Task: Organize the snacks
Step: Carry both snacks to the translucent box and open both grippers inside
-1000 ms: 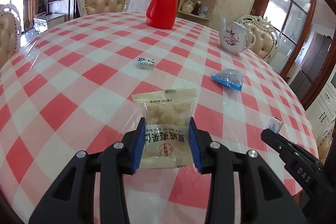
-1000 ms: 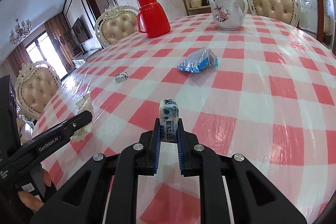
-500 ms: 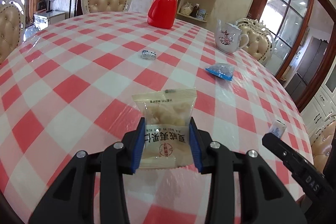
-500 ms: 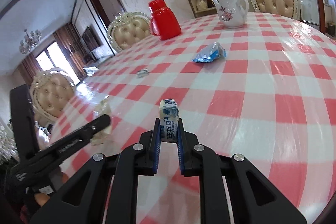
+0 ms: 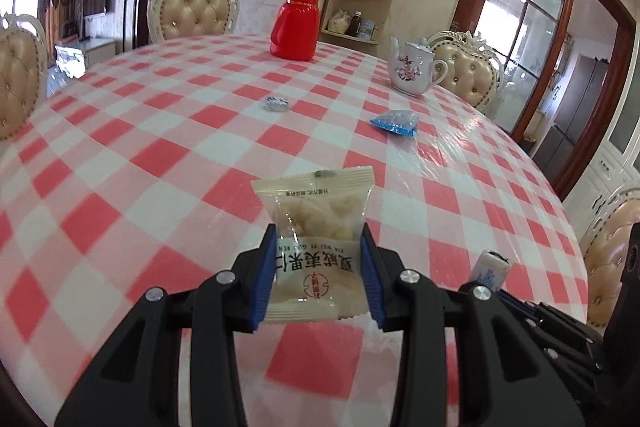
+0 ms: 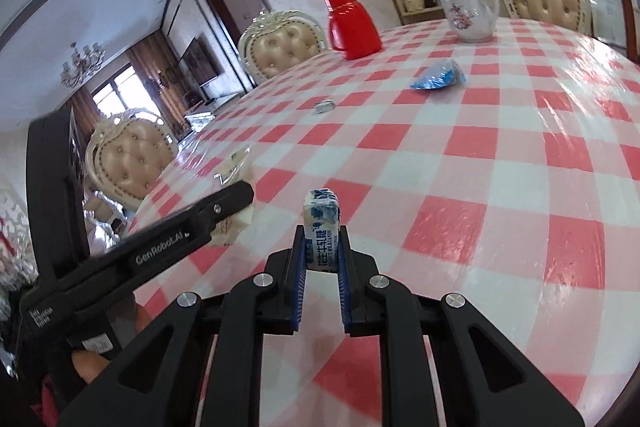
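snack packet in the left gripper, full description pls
The snack packet is a small pillow pack of pale cream film with a clear window showing light, lumpy pieces inside. Crimped seals run along both ends; dark characters and a red round emblem are printed on the lower half, upside down in the left wrist view. The left gripper is shut on it, blue pads pressing its two side edges. It stands flat-faced to the camera, held above the checked tablecloth, touching nothing else.

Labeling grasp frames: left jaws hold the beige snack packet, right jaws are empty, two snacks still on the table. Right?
Not quite: the right gripper isn't empty. The right wrist view shows it shut on a small blue-and-white candy. Left gripper does hold the beige snack packet; the blue packet and small wrapped candy lie on the table.
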Demonstrator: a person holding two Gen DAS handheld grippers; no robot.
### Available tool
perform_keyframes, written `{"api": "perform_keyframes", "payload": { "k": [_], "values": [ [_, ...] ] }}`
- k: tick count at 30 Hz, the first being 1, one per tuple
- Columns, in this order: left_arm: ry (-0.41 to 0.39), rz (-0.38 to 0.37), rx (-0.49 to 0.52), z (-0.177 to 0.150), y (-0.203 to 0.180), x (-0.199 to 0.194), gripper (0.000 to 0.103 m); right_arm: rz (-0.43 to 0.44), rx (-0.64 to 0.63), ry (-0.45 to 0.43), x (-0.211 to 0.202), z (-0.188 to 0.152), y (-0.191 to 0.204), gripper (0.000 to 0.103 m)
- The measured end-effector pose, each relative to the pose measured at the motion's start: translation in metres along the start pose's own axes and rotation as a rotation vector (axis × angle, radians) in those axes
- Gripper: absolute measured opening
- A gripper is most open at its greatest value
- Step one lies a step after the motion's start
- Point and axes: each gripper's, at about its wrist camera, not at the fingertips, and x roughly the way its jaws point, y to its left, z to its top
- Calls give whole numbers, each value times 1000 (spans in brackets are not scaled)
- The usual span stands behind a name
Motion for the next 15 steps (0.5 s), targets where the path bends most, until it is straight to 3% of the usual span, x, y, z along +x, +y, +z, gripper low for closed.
{"api": "perform_keyframes", "payload": {
  "k": [7, 15],
  "values": [
    [-44, 71, 48, -8, 17, -47, 40, 42, -59, 14, -6, -11, 33, 14],
    [-82, 148, 72, -26, 56, -106, 40, 124, -191, 53, -10, -35, 99, 14]
  ]
}}
